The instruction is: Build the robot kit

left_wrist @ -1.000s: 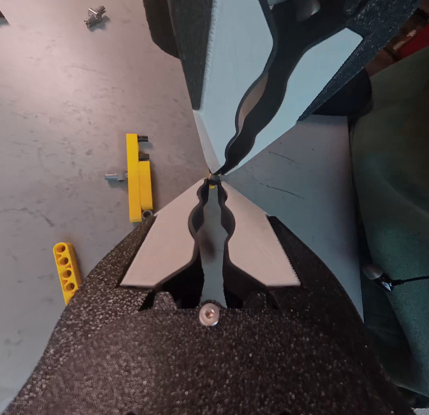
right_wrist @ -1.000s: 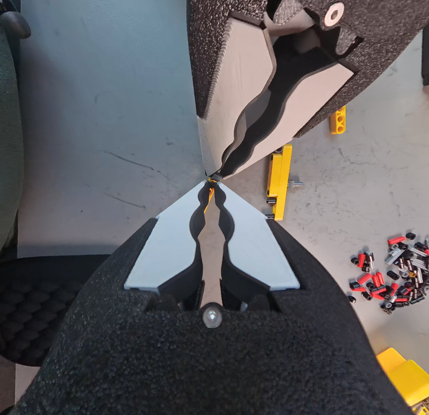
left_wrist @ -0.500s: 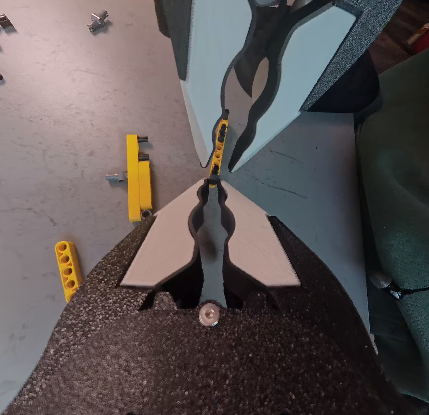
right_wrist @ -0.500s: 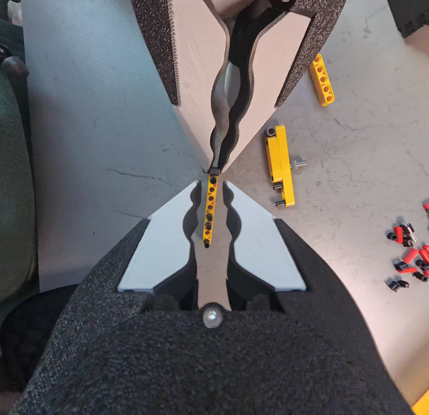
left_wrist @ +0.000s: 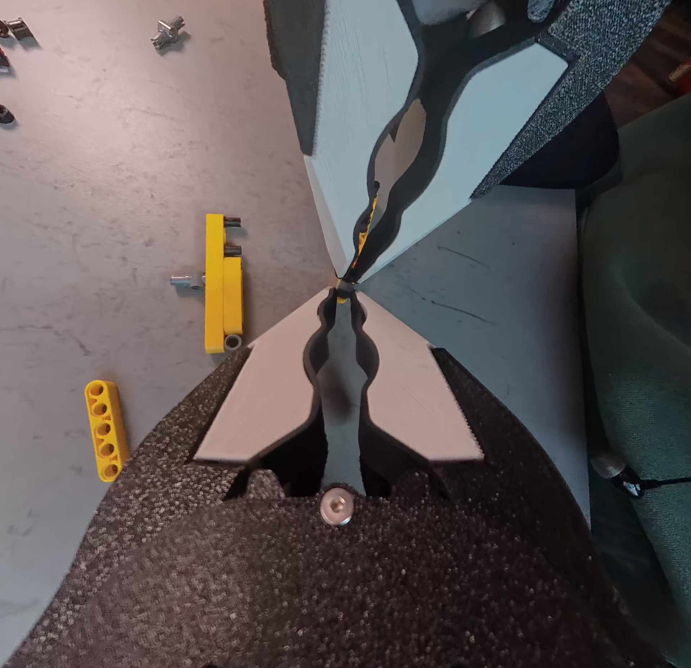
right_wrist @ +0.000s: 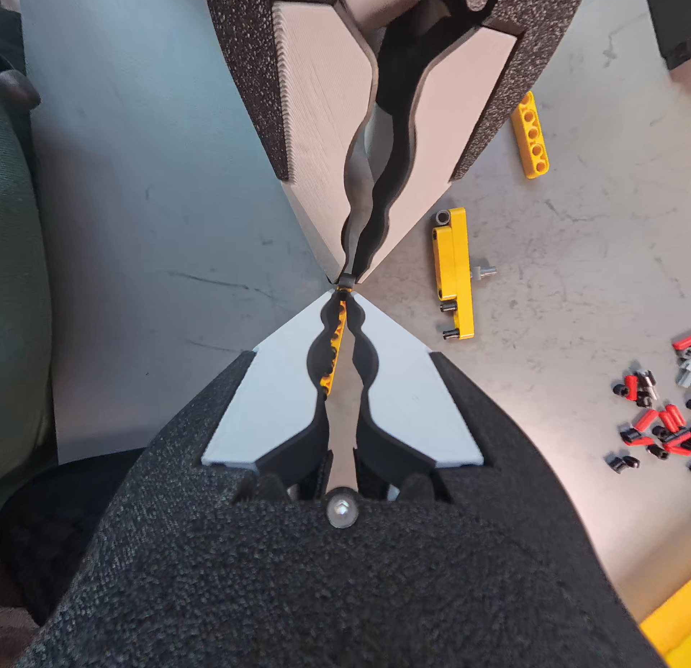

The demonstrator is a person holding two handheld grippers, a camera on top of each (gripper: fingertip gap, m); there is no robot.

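Observation:
My left gripper (left_wrist: pixel 343 292) is shut on a small black pin (left_wrist: pixel 344 286) at the end of a thin yellow holed beam (left_wrist: pixel 364 231). My right gripper (right_wrist: pixel 342 295) faces it tip to tip, with its jaws closed around that beam (right_wrist: pixel 334 351), which lies lengthwise between its fingers. The beam carries several black pins in its holes. In the right wrist view the left gripper (right_wrist: pixel 346 279) comes down from the top with the pin (right_wrist: pixel 346 278) at its tips. Both are held above the grey table (left_wrist: pixel 93 145).
A yellow two-beam assembly with black pins and a grey axle pin (left_wrist: pixel 223 283) (right_wrist: pixel 454 272) lies on the table. A yellow five-hole beam (left_wrist: pixel 106 429) (right_wrist: pixel 530 136) lies beyond it. Red and black pins (right_wrist: pixel 658 422) are piled nearby. A green chair (left_wrist: pixel 643 313) borders the table. Only a small space, under 4 cm, lies between the two pairs of fingers.
One second ago both grippers were shut tip to tip. Half a second ago the right gripper stood open around the beam. Now it has closed on the beam again.

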